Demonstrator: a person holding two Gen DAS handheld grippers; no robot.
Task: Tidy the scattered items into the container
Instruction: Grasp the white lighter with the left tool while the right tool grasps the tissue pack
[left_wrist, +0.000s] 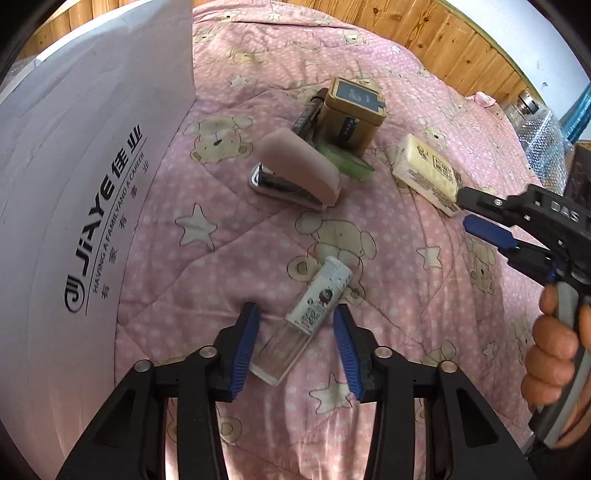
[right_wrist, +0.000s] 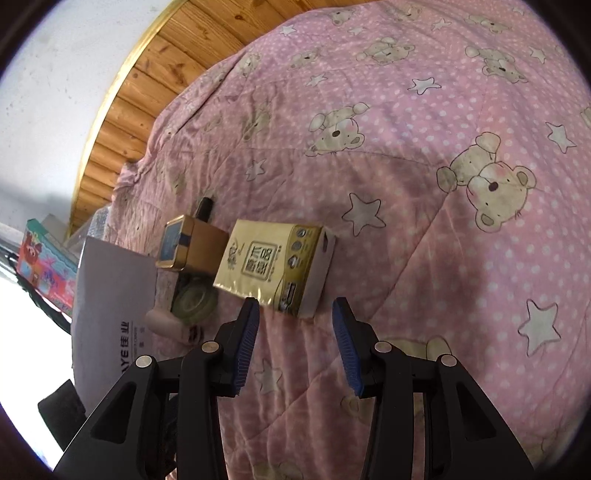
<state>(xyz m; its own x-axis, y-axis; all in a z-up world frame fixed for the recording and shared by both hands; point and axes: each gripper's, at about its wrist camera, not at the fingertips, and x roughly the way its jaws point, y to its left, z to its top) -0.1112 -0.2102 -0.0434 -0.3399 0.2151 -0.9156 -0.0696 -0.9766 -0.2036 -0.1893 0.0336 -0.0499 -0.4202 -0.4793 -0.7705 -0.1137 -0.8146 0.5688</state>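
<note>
Scattered items lie on a pink quilt (left_wrist: 406, 288) printed with bears and stars. A small white tube with a clear cap (left_wrist: 306, 314) lies flat between the two blue-padded fingers of the left gripper (left_wrist: 295, 343), whose jaws stand apart on either side of it without touching it. Beyond it rests a pink stapler (left_wrist: 295, 171), and behind that a gold tin with a blue label (left_wrist: 351, 110) stands upright against a green roll of tape (left_wrist: 347, 162) and a dark pen-like object (left_wrist: 308, 112). To the right of the tin lies a yellow tissue packet (left_wrist: 428, 171).

The right gripper (right_wrist: 295, 339) is also released: in the right wrist view its fingers are spread just in front of the tissue packet (right_wrist: 273, 264), not closed on it. In the left wrist view the tip of this gripper sits just beside the packet's near end, held by a hand (left_wrist: 554, 354).

The container, a white box marked "JIAYE" (left_wrist: 85, 184), stands at the left edge of the quilt, near the stapler. A wooden headboard (left_wrist: 443, 37) borders the far side.
</note>
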